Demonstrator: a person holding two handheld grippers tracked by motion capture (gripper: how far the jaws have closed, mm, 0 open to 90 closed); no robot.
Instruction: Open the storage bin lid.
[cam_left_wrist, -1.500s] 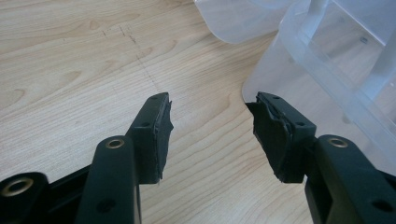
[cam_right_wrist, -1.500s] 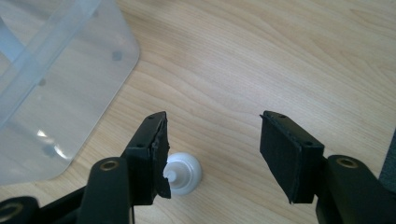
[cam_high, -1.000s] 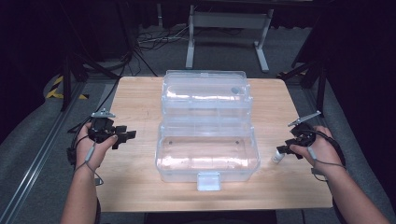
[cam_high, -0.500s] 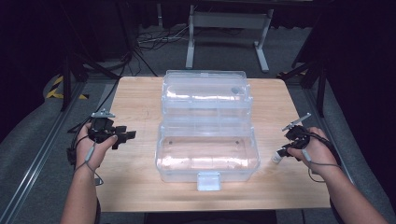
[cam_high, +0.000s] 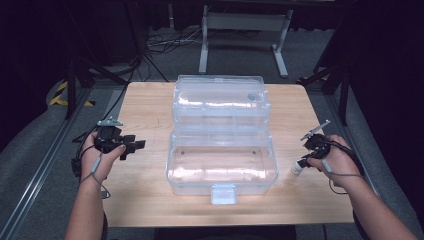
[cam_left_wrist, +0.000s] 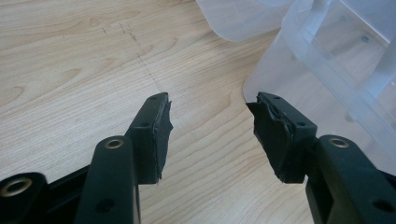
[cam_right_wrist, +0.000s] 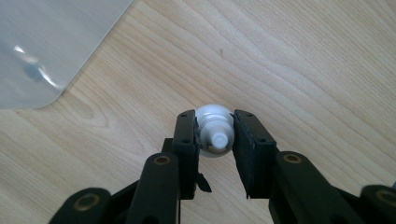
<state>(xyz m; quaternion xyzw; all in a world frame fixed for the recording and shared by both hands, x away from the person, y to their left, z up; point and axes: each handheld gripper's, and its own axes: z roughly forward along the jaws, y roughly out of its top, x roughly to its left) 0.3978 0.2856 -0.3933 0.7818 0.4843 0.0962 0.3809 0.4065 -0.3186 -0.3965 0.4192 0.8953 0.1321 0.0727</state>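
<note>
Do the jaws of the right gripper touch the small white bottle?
Touching. In the right gripper view, both pads of the right gripper press against the small white bottle.

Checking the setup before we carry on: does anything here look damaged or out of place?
The rubber pads on the left tool look torn and ragged at the edges. Otherwise nothing stands out: the clear box sits open and square on the table, and the right tool has just been closing on a small white bottle.

left gripper: black jaws, brass screws | right gripper: black, grey cable
</note>
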